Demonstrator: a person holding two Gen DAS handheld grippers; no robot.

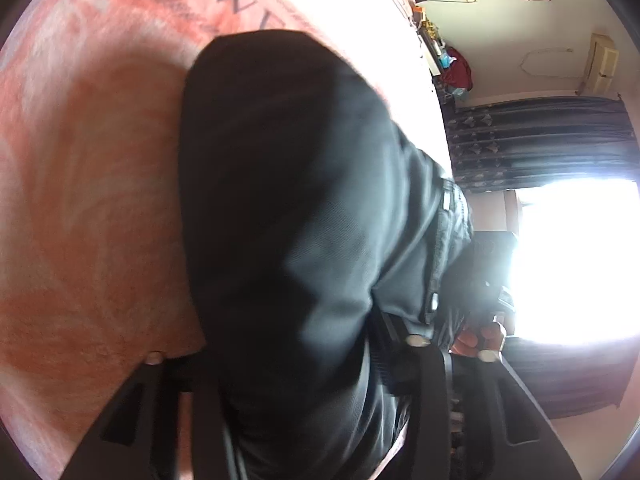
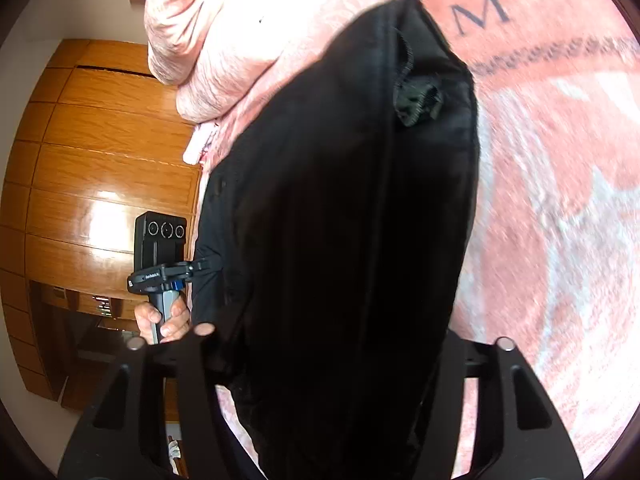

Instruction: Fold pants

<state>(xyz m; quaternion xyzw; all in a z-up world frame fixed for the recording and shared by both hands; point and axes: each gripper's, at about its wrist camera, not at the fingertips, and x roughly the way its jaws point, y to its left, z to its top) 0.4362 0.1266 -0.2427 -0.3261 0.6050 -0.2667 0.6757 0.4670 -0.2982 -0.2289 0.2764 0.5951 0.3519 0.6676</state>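
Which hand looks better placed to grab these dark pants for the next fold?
Probably the right. The right gripper has the pants centred between its open fingers, far end lying ahead on the pink blanket. The left gripper sits by the waistband, cloth skewed sideways.

Black pants (image 2: 340, 208) lie on a pink-and-white patterned blanket (image 2: 560, 200) with dark lettering.

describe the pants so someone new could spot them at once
Start from the pink blanket with dark lettering that covers the bed. The pants lie on it as a long black bundle running between both grippers' fingers. They are the only black cloth against the pink.
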